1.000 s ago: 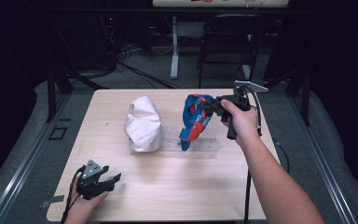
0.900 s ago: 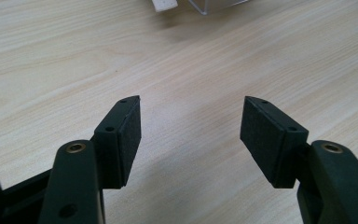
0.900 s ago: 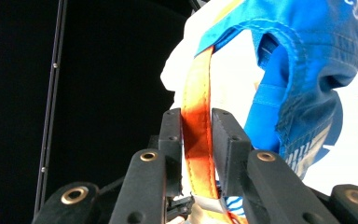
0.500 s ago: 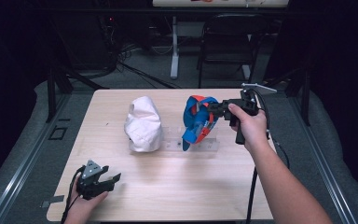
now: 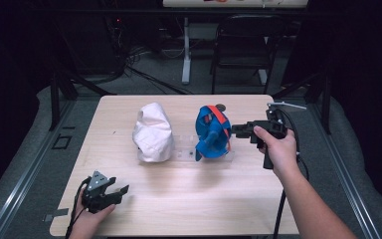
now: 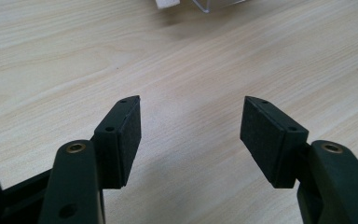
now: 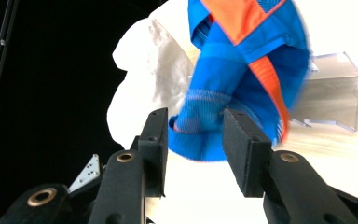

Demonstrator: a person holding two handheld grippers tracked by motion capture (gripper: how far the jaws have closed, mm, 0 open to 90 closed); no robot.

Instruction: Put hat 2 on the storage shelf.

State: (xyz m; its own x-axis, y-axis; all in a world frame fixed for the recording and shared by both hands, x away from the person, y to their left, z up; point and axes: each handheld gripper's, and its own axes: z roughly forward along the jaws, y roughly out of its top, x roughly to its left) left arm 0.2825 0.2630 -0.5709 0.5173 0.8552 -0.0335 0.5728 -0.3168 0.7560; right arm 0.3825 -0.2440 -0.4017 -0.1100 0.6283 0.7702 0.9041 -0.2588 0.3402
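Blue cap (image 5: 212,132) on clear stand (image 5: 185,149) (upright)

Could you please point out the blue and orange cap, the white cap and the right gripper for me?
blue and orange cap (image 5: 212,133): high view, on its blue crown.
white cap (image 5: 152,132): high view, middle of its crown.
right gripper (image 7: 193,140): right gripper view, midway between its fingertips.
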